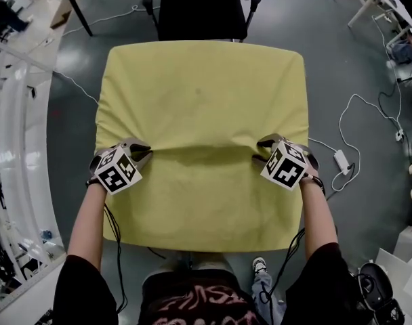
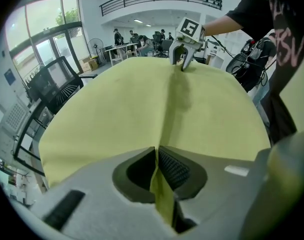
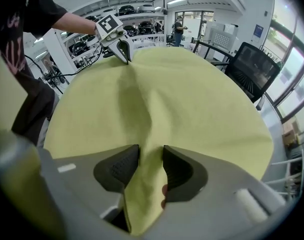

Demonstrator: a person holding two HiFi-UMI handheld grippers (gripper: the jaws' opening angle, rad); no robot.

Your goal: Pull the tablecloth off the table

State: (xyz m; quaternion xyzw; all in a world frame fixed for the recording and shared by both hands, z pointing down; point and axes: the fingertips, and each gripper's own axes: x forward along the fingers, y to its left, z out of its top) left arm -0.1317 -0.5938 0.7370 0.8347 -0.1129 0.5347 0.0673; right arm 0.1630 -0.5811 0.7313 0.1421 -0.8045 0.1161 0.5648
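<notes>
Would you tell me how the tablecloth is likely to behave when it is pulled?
Probably floppy: the tablecloth puckers into a ridge across its middle. Likely thin and light: a fold sits between the left gripper's closing jaws, nearly flat. It may slide readily; no objects sit on it.

One yellow tablecloth [image 1: 202, 93] lay spread, with one black chair [image 1: 202, 12] beyond it. There were two grippers, the left gripper [image 2: 157, 155] and the right gripper [image 3: 151, 153], both closing with cloth between their jaws.
</notes>
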